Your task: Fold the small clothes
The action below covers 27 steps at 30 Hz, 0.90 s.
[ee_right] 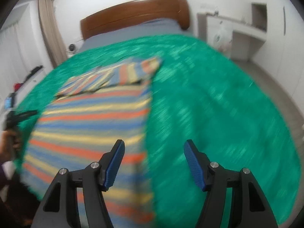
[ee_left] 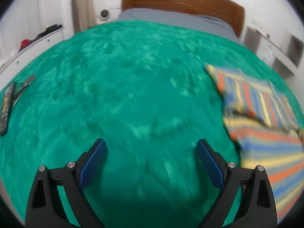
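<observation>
A striped garment [ee_right: 95, 121] in orange, blue and yellow lies flat on the green blanket [ee_right: 209, 104], with a part folded over at its far end [ee_right: 117, 74]. My right gripper [ee_right: 153, 148] hovers over the garment's right edge, jaws open and nothing between them. In the left wrist view the same garment [ee_left: 266, 129] lies at the right. My left gripper [ee_left: 151, 146] stands wide open above bare blanket [ee_left: 133, 76], left of the garment. In the right wrist view the left gripper [ee_right: 20, 115] shows at the far left, held by a hand [ee_right: 9, 144].
A phone [ee_left: 5, 106] and folded glasses [ee_left: 24, 84] lie on the blanket's left edge. A wooden headboard [ee_left: 180, 0] and grey sheet [ee_left: 171, 19] are at the far end. A white shelf with dark items [ee_left: 38, 36] lies left, white cabinets [ee_right: 237, 34] right.
</observation>
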{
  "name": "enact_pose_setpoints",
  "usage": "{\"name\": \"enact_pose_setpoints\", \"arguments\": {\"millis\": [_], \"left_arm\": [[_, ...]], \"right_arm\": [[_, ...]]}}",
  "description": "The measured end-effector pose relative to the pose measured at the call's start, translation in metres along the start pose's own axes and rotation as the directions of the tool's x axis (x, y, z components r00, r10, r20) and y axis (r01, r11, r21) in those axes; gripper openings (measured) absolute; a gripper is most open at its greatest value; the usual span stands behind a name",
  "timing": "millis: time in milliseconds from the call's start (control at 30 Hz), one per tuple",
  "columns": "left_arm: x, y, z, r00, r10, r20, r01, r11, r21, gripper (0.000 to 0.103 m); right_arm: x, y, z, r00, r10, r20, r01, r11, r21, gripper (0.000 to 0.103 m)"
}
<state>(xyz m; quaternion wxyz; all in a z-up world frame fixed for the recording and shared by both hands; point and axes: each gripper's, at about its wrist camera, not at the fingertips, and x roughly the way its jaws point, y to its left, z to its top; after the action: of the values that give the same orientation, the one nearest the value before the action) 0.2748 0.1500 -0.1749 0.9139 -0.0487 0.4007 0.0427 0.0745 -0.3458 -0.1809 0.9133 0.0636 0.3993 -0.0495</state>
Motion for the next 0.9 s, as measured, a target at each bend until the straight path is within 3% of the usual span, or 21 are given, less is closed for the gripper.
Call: {"name": "enact_pose_setpoints", "arguments": {"millis": [133, 233, 367, 600, 900], "left_arm": [[0.047, 0.006, 0.012, 0.993, 0.043, -0.111, -0.047, 0.998, -0.033, 0.103], [0.049, 0.002, 0.007, 0.995, 0.076, -0.063, -0.076, 0.997, 0.007, 0.103], [0.042, 0.002, -0.002, 0.997, 0.080, -0.018, -0.079, 0.997, 0.020, 0.103], [0.043, 0.006, -0.002, 0.998, 0.063, -0.020, -0.063, 0.998, 0.007, 0.103], [0.043, 0.005, -0.002, 0.998, 0.063, -0.020, -0.063, 0.998, 0.007, 0.103]], "right_arm": [[0.046, -0.039, 0.021, 0.995, -0.101, -0.015, 0.101, 0.994, 0.041, 0.068], [0.080, -0.065, 0.015, 0.992, -0.097, -0.080, 0.106, 0.988, 0.116, 0.069], [0.081, -0.063, 0.005, 0.996, -0.090, -0.015, 0.091, 0.989, 0.116, 0.076], [0.083, -0.066, -0.001, 0.999, -0.045, 0.015, 0.043, 0.993, 0.108, 0.085], [0.089, -0.058, -0.001, 0.998, -0.063, 0.009, 0.062, 0.995, 0.076, 0.090]]}}
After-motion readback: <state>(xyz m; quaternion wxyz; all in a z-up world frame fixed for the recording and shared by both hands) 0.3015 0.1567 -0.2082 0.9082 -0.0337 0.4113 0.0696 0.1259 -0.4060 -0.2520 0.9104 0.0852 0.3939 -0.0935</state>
